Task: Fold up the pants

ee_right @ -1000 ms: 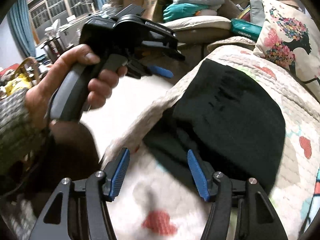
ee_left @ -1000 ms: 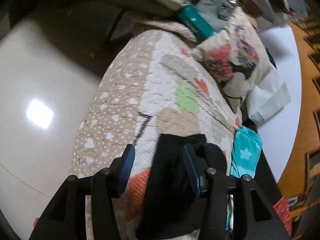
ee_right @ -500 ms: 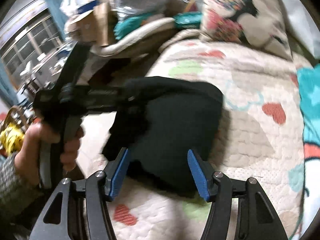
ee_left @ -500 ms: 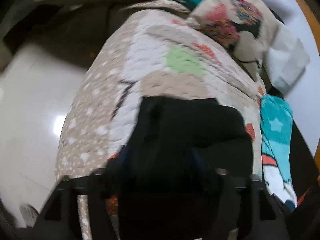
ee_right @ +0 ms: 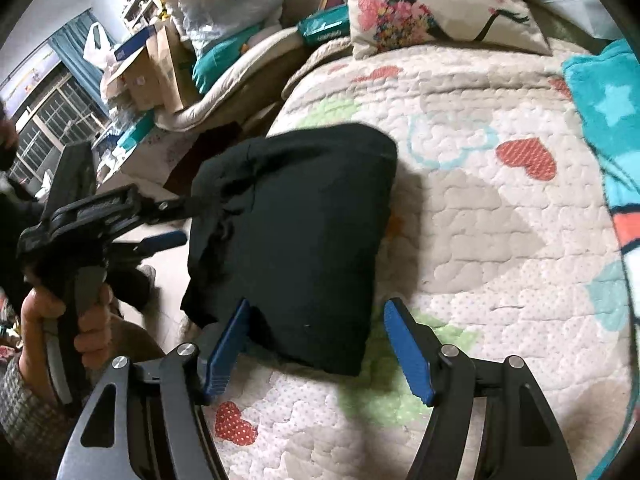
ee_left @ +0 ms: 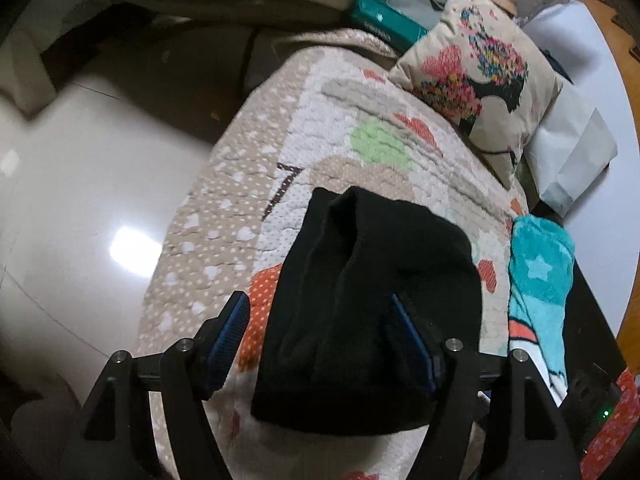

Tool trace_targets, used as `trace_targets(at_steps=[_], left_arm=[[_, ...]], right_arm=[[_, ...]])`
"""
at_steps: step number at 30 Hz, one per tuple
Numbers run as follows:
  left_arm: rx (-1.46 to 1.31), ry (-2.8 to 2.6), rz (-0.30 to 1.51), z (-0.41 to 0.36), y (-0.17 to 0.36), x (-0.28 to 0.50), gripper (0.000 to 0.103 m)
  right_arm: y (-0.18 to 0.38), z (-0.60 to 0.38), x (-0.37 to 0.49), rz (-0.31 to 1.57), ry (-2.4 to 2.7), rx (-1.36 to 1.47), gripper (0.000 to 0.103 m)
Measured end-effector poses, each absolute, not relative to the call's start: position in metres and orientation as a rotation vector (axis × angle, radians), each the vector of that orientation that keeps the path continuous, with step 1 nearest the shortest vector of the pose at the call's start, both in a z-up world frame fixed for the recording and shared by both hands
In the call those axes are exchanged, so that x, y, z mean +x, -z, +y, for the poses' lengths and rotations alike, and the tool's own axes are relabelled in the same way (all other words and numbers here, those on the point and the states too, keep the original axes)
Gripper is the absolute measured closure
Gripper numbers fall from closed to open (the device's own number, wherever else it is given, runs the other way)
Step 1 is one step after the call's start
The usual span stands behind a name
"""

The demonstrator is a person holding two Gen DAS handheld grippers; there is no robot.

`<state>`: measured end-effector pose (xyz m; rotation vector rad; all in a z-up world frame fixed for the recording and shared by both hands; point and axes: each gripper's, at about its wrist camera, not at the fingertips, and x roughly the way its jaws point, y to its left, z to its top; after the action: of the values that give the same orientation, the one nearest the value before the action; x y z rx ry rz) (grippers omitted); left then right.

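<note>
My way past folded pants [ee_right: 296,236] open over bare quilt [ee_right: 472,216]; pillow [ee_right: 432,4] beyond, teal blanket [ee_right: 608,112] at right

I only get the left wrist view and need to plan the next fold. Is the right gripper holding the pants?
Observer: No. The right gripper is open, with its fingers on either side of the near edge of the black pants.
Operator: How does my left gripper sit, seen from the side?
Observer: The left gripper is open. Its upper finger reaches the bunched left edge of the pants, and its lower blue finger stops short of the fabric.
Operator: Is that edge tidy?
Observer: No, it is wrinkled and bunched there.
</note>
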<state>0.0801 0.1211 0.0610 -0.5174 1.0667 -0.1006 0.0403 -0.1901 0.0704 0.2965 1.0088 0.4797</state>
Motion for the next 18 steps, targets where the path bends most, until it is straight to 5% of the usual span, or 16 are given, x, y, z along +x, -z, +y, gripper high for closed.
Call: trace_targets(at_steps=[9, 18], left_arm=[[-0.559, 0.098, 0.984, 0.114, -0.086, 0.066, 0.032], [-0.55, 0.1, 1.045, 0.095, -0.05, 0.085, 0.032]], right_arm=[[-0.074, -0.231, 0.042, 0.984, -0.403, 0.456, 0.029], [-0.065, -0.233, 0.042, 1.001, -0.389, 0.465, 0.029]])
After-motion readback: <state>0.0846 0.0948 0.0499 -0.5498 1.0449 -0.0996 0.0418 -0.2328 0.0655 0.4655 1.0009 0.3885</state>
